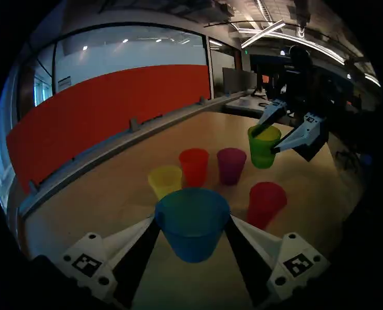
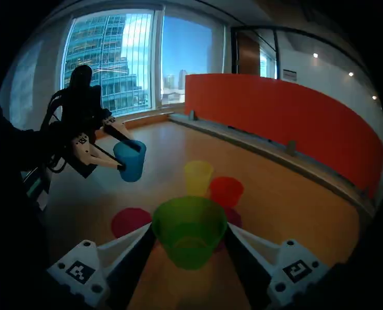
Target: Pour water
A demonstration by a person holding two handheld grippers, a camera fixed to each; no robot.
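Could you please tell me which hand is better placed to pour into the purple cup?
Probably the right. The right tongs hold the green cup close by the purple cup, while the left tongs hold the blue cup farther off.

Table [image 1: 113, 196]: light brown wood top, bounded along one long side by a grey rail [image 1: 113, 144]. Four plastic cups are stood upright on it, mouths up. Yellow cup [image 1: 165, 181], orange cup [image 1: 194, 166] and purple cup [image 1: 231, 165] are set in a loose row, just beside one another. Red cup [image 1: 265, 203] is placed near the purple cup, out of the row. Contents cannot be told.
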